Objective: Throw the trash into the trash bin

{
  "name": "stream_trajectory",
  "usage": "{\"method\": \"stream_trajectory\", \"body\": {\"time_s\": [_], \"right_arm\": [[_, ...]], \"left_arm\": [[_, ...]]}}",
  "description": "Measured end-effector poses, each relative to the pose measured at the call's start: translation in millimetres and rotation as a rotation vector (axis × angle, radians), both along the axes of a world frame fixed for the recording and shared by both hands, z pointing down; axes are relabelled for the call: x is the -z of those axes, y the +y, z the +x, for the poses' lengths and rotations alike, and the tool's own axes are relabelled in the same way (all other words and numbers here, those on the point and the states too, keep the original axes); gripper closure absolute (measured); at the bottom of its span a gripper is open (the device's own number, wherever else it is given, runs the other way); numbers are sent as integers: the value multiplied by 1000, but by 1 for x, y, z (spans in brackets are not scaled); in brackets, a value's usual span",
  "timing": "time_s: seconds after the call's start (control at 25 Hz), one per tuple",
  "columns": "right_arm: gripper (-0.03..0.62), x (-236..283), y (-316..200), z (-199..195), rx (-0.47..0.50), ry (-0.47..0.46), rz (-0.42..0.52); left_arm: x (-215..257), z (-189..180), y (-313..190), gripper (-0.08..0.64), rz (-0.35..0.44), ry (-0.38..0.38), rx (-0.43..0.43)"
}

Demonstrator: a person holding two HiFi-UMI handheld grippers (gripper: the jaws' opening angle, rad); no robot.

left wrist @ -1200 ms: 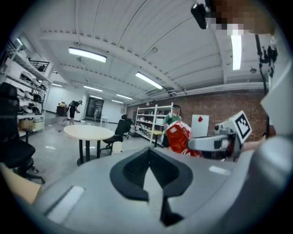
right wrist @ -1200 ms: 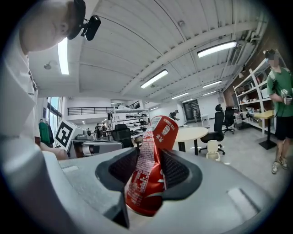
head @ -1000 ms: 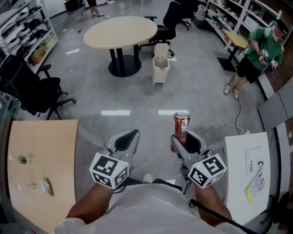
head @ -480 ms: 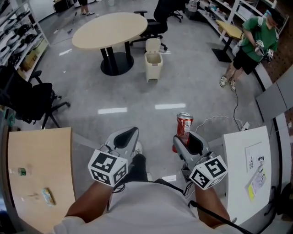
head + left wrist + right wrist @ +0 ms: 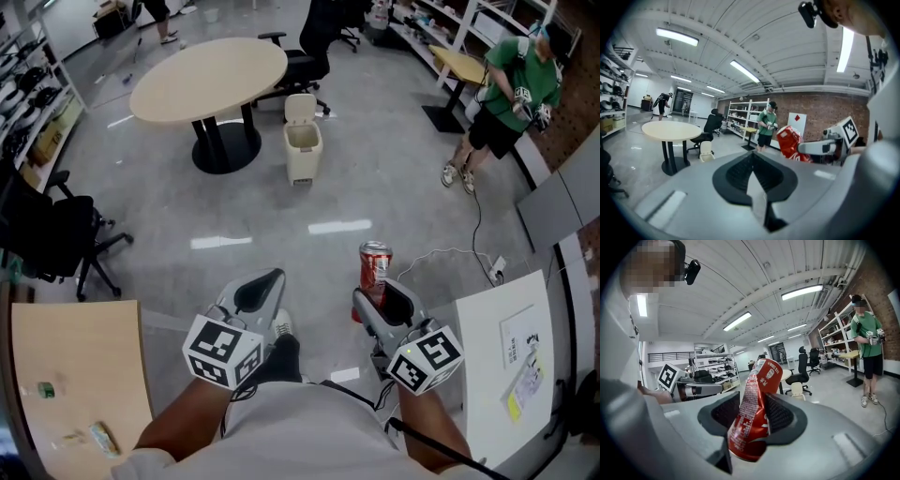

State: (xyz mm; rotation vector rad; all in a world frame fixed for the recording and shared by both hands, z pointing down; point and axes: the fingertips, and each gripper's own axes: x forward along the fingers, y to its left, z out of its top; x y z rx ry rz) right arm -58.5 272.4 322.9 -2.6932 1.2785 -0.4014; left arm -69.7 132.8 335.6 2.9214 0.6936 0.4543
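A crushed red soda can (image 5: 373,264) stands upright between the jaws of my right gripper (image 5: 380,292), which is shut on it. The right gripper view shows the can (image 5: 759,380) squeezed between the black pads (image 5: 780,414). My left gripper (image 5: 262,289) hangs beside it at the same height, jaws together and holding nothing; in its own view the left gripper (image 5: 752,180) shows only its closed pads. The cream trash bin (image 5: 302,150) stands ahead on the floor next to the round table, lid raised. The bin is small in the left gripper view (image 5: 706,151) and the right gripper view (image 5: 797,390).
A round beige table (image 5: 208,79) and black office chairs (image 5: 305,66) stand by the bin. A person in a green shirt (image 5: 511,89) stands at the right by shelves. A wooden table (image 5: 75,375) lies at lower left, a white table (image 5: 511,356) at lower right, a cable (image 5: 450,253) on the floor.
The view has advanced across the floor: the wooden table slid down and left, the bin and round table shifted left. Both grippers keep their pose; the can stays gripped.
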Motion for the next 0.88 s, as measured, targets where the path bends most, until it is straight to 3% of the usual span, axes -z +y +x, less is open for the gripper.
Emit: {"method": "stream_trajectory", "body": {"time_s": [0.24,0.56,0.88], "right_arm": [[422,4,-21,46,-6,-12,-25],[422,14,-58,119,-7,3,-51],[422,21,-99,179,-18,28,-25]], "left_arm": [[2,48,-21,552,-23,-4,-11],[20,123,-74,552,-54,57,45],[15,178,-99,552,-52,55,13]]}}
